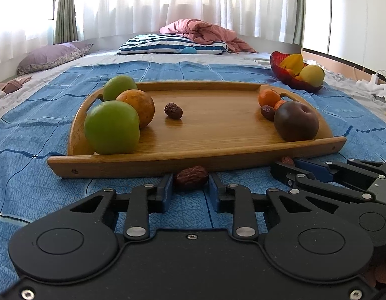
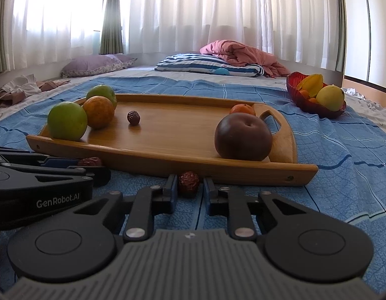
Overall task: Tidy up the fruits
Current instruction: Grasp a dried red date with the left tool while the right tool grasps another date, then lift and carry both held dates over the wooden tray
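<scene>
Left wrist view. Left gripper (image 1: 191,187), bottom centre, jaws clamped on a red date (image 1: 191,178) that lies on the blue bedspread (image 1: 30,175) just in front of the wooden tray (image 1: 193,161). Right gripper (image 1: 288,165), lower right, side-on, jaws closed on a second date (image 1: 287,160) by the tray's near rim (only a sliver of it shows).

On the tray, left end: two green fruits, near (image 1: 111,127) and far (image 1: 119,87), with an orange fruit (image 1: 136,107) between them, all three clustered. Centre left: a loose dark date (image 1: 173,110), standing apart. Right end: a dark brown round fruit (image 1: 296,121), a small date (image 1: 268,113) just beside it, a tangerine (image 1: 269,97) behind.

Upper right: red bowl (image 1: 280,71) on the bed, holding yellow and orange fruit. Top centre: striped pillow (image 1: 172,45), pink blanket (image 1: 205,31).

Right wrist view. Right gripper (image 2: 189,190), bottom centre, jaws pressed on its date (image 2: 189,181), at the tray's (image 2: 218,172) front edge. Left gripper (image 2: 92,166), left of frame, with its date (image 2: 90,161) at the tips. Same tray contents: brown fruit (image 2: 243,137) at right, tangerine (image 2: 243,109) behind it, green fruits (image 2: 67,121) and orange fruit (image 2: 99,112) at left, loose date (image 2: 133,118). Red bowl (image 2: 295,87) at upper right.
</scene>
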Demonstrator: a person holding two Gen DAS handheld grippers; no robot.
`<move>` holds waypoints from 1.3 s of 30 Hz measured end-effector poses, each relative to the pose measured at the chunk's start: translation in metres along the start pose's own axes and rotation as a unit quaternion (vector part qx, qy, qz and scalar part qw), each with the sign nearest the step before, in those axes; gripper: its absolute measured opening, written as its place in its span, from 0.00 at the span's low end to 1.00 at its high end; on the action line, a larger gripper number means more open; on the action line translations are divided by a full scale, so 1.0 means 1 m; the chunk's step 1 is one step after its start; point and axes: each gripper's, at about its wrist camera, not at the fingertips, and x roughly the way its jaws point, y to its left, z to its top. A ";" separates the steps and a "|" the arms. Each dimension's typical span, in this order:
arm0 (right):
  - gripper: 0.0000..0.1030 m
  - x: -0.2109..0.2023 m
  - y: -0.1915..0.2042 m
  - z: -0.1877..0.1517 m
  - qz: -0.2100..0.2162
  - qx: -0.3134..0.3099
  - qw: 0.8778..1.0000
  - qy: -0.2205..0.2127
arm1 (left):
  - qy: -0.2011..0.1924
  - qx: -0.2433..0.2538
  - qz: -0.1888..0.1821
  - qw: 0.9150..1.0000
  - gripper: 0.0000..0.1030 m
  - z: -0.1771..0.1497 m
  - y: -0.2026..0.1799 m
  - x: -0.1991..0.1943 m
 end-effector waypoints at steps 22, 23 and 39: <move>0.22 -0.011 0.004 0.006 0.001 -0.006 1.000 -0.011 | 0.004 -0.002 0.002 1.000 0.28 0.004 0.002 -0.009; 0.22 -0.012 0.004 0.006 0.002 -0.006 1.000 -0.012 | 0.003 -0.002 0.002 1.000 0.28 0.004 0.002 -0.011; 0.22 -0.018 0.008 0.008 0.005 -0.006 1.000 -0.020 | -0.007 -0.006 0.000 1.000 0.28 0.009 0.005 -0.024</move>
